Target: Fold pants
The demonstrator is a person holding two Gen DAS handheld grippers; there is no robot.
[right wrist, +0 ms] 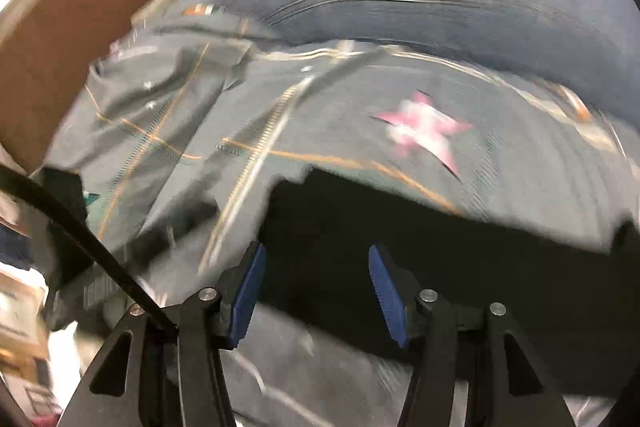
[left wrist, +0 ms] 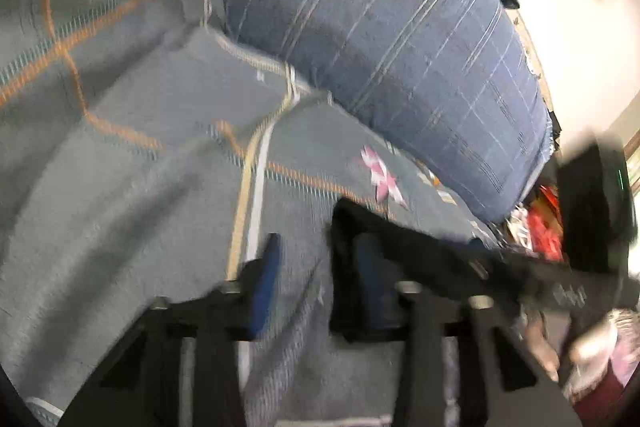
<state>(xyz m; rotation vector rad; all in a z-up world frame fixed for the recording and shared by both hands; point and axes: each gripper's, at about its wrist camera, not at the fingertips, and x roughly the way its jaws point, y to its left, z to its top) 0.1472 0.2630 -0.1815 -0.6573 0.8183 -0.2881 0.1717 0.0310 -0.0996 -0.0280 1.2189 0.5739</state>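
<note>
Lying crosswise, black pants (right wrist: 440, 227) sit under the released right hand-held gripper (right wrist: 316, 291).

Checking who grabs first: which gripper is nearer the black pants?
Left, probably. The left gripper has the edge of the black pants draped against one finger. The right gripper hangs over them with its jaws open, and contact is unclear.

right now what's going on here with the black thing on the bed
A person is working with two handheld grippers over black pants lying on a grey bedspread. The left gripper has its jaws at the pants' edge; grip unclear in the blur. The right gripper hangs open above them. No fold shows.
</note>
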